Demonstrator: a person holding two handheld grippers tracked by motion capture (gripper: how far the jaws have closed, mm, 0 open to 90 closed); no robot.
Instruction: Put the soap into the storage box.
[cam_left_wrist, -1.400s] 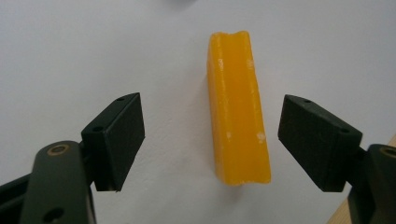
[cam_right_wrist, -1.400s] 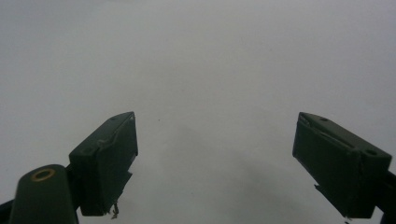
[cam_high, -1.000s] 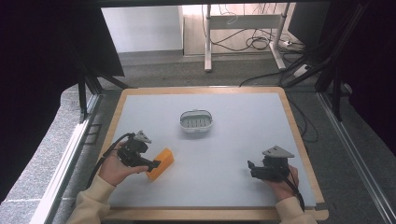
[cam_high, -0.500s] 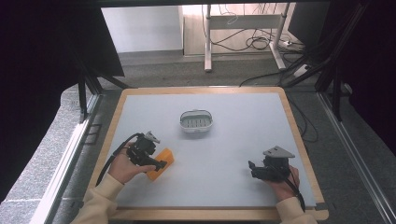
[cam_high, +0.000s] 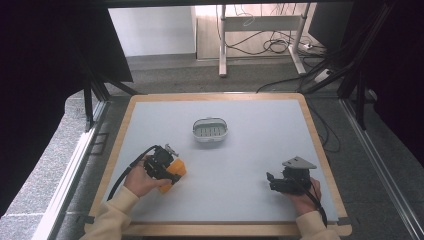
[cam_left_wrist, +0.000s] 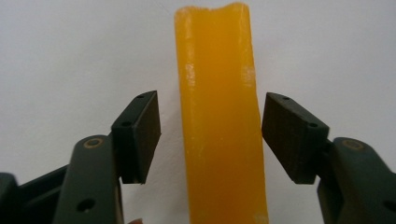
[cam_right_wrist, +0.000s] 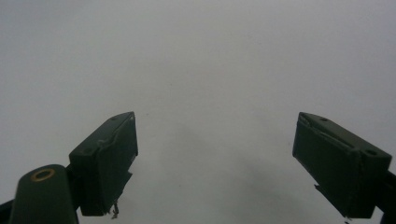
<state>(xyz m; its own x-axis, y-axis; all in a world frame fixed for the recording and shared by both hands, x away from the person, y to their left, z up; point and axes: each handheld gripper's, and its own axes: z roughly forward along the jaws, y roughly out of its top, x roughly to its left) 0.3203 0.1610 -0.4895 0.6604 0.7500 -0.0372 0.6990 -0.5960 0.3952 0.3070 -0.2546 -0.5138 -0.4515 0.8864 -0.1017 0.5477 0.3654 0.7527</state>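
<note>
An orange block (cam_high: 178, 169) lies on the grey table top at the front left. In the left gripper view the orange block (cam_left_wrist: 217, 116) stands lengthwise between the jaws. My left gripper (cam_high: 169, 174) reaches over it, and its jaws have just been closing. A narrow gap still shows on each side between the pads (cam_left_wrist: 140, 130) and the block, so my left gripper (cam_left_wrist: 210, 123) is open. At the front right my right gripper (cam_high: 271, 182) rests in the hand, and in its own view my right gripper (cam_right_wrist: 215, 140) is open wide over bare table.
A small white oval dish (cam_high: 210, 131) with a slotted floor sits near the middle of the table. A wooden rim (cam_high: 215, 96) frames the grey surface (cam_high: 260, 140). Beyond the far edge are floor, table legs and cables.
The left hand has moved right and lower onto the orange block, and its jaws have narrowed around it. The block and the right hand have stayed put.
</note>
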